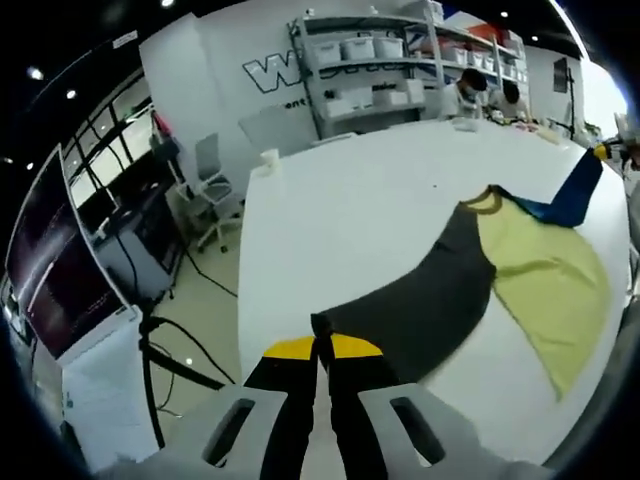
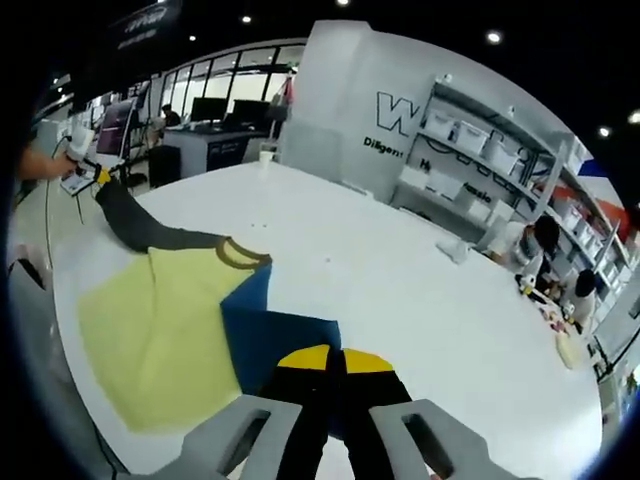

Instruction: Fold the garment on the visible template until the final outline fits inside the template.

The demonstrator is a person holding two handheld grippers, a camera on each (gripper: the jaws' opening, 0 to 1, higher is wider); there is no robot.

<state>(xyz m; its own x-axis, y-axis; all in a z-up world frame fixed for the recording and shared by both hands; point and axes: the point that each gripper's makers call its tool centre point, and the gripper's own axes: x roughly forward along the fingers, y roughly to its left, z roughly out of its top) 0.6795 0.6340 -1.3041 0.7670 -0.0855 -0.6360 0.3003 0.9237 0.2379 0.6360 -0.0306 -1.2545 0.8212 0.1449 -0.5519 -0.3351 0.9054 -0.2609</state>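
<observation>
- two grippers, jaws clenched on sleeve ends of yellow t-shirt with grey and blue sleeves [image 1: 540, 270], spread on white table [image 1: 340, 210].
- left gripper [image 1: 322, 352]: grey sleeve.
- right gripper [image 2: 333, 362]: blue sleeve.

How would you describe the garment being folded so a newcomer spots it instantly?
On the big white table lies one spread garment, a shirt with a pale yellow body. Its brown collar, one dark grey sleeve and one blue sleeve mark it; the left tongs pinch the grey sleeve, the right tongs the blue.
</observation>
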